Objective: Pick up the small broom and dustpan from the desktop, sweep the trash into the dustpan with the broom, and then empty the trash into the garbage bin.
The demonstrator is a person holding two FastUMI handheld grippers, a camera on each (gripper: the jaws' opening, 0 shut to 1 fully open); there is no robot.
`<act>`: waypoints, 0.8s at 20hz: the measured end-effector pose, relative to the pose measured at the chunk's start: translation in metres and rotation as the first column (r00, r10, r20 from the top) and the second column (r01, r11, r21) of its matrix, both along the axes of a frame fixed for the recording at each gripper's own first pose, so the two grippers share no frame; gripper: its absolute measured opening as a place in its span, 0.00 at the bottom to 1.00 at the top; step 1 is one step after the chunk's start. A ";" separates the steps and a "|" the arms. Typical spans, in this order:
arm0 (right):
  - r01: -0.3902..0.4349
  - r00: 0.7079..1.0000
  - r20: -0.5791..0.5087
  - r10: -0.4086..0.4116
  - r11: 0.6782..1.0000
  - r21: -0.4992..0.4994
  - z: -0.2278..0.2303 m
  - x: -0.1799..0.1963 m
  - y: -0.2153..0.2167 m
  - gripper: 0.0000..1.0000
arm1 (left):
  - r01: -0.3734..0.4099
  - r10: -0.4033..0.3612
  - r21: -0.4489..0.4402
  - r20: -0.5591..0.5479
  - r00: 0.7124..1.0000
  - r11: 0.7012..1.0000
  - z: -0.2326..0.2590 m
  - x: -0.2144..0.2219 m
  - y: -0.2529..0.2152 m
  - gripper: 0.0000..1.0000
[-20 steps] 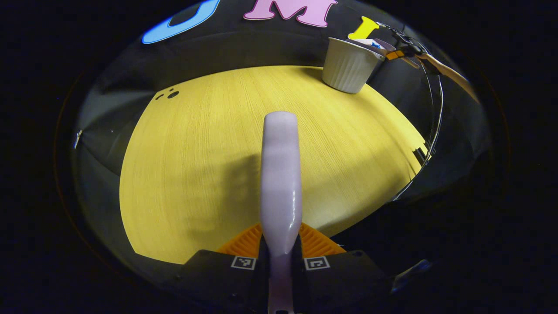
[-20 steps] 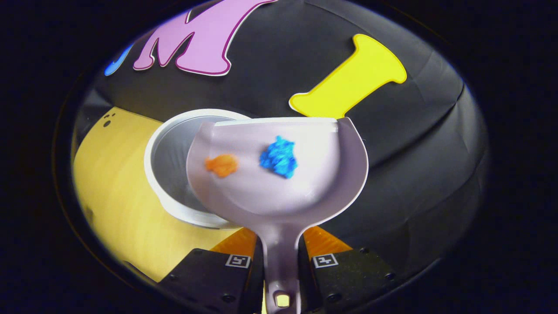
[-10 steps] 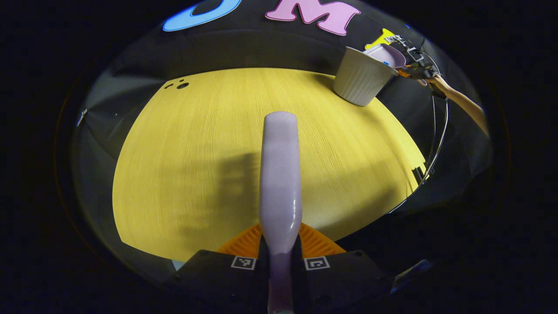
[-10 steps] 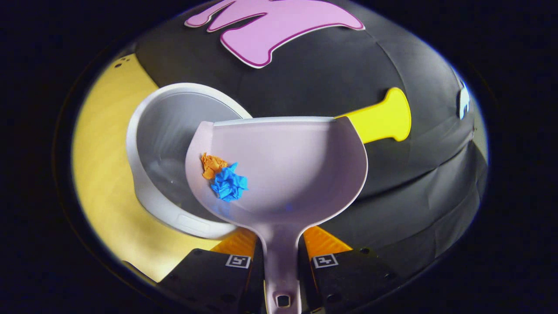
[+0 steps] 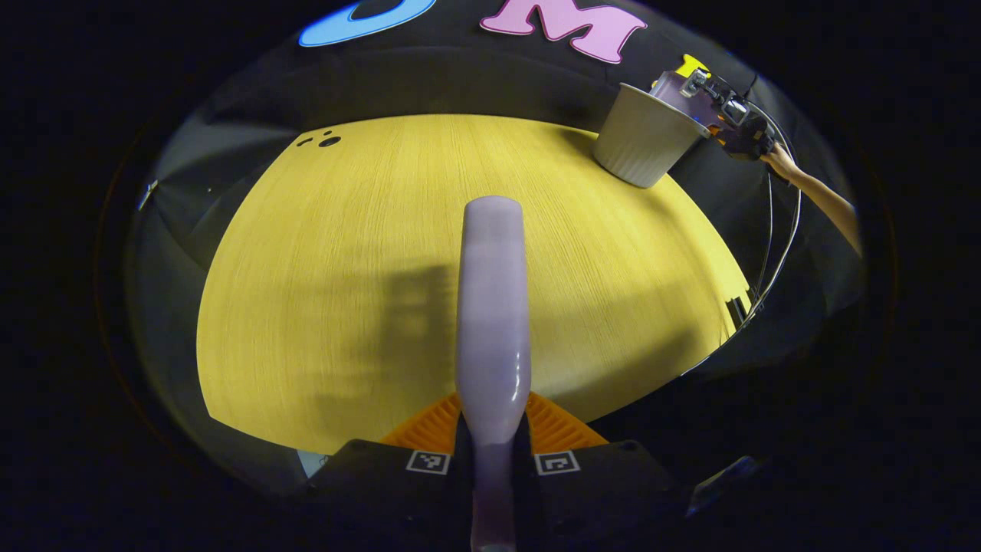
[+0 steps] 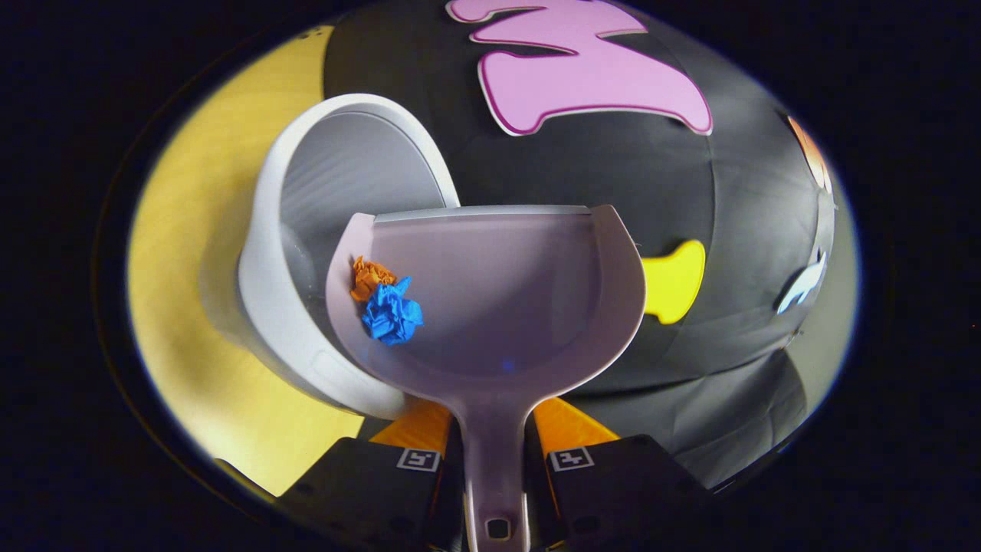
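Note:
In the right gripper view my right gripper (image 6: 494,452) is shut on the handle of the pale lilac dustpan (image 6: 498,307). The pan is rolled to its left, and a blue paper scrap (image 6: 391,313) and an orange scrap (image 6: 370,276) rest against its left wall, over the rim of the white ribbed garbage bin (image 6: 337,192). In the left gripper view my left gripper (image 5: 492,448) is shut on the lilac broom (image 5: 492,307), held above the yellow desktop (image 5: 322,291). Far off at the upper right stands the bin (image 5: 642,138) with the tilted dustpan (image 5: 678,90) and the right gripper (image 5: 736,126) over it.
A forearm (image 5: 820,199) and trailing cables (image 5: 770,261) reach in from the right in the left gripper view. The desktop's right edge has a notch (image 5: 736,307), and small dark holes (image 5: 326,141) mark its far left corner. Black cloth walls surround the table.
The dustpan has rolled further to its left over the bin, and both scraps have slid from the pan's middle to its left wall. The broom has hardly moved.

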State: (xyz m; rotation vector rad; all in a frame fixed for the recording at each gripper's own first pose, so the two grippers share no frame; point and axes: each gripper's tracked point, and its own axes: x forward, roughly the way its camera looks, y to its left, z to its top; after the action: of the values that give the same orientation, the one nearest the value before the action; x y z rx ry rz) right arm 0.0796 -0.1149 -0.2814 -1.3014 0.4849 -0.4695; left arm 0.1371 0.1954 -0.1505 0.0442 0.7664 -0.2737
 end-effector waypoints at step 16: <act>-0.064 0.996 -0.066 0.066 0.998 0.029 0.028 -0.002 -0.030 0.37 | -0.047 0.050 -0.054 0.052 0.997 0.997 0.013 -0.002 -0.020 0.27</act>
State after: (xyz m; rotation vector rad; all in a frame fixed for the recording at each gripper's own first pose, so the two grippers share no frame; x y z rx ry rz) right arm 0.0773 -0.1448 -0.2531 -1.3064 0.5019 -0.3647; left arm 0.1354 0.1752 -0.1377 -0.0170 0.7055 -0.2456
